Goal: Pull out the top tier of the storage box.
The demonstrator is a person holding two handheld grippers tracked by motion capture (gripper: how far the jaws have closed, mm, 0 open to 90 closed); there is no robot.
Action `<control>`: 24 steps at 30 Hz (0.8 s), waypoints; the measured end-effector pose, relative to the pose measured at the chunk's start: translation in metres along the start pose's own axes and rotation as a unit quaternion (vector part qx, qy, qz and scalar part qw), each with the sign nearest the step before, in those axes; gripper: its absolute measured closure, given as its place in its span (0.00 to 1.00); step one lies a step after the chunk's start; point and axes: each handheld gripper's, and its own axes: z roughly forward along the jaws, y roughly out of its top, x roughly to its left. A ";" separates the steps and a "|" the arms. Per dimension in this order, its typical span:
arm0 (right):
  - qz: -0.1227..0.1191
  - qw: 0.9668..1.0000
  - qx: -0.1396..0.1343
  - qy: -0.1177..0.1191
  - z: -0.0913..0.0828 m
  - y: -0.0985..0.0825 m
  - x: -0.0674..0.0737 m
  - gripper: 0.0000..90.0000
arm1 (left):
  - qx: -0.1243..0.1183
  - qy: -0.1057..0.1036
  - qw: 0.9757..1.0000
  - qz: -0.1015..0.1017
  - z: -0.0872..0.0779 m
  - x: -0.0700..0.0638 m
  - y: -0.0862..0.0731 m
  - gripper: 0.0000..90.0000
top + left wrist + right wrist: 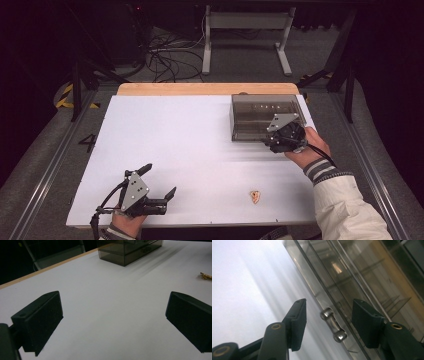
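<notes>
A smoky see-through drawer box [252, 112] stands at the back right of the white table top [190, 145]. My right gripper [281, 139] is at the box's front face. In the right gripper view its jaws [329, 307] stand apart on either side of a small metal drawer handle [333, 325], and the pads do not touch it. My left gripper [160, 180] rests low at the near left, open wide with nothing between its jaws [112, 315]. The box [127, 250] is far ahead of it.
A small gold-coloured object [255, 196] lies near the front edge, also seen as the gold-coloured object [206, 276] at the right of the left gripper view. A wooden strip [200, 89] borders the table's far edge. Cables and a metal frame [245, 30] stand on the floor beyond.
</notes>
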 end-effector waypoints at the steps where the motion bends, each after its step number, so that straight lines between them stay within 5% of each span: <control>1: -0.003 1.000 0.004 0.002 0.001 -0.001 -0.003 0.52 | 0.000 0.000 1.000 0.000 0.000 0.000 0.000 0.02; 24: -0.009 1.000 0.029 0.000 0.012 0.000 -0.005 0.66 | 0.000 0.000 1.000 -0.002 0.000 0.000 0.000 0.02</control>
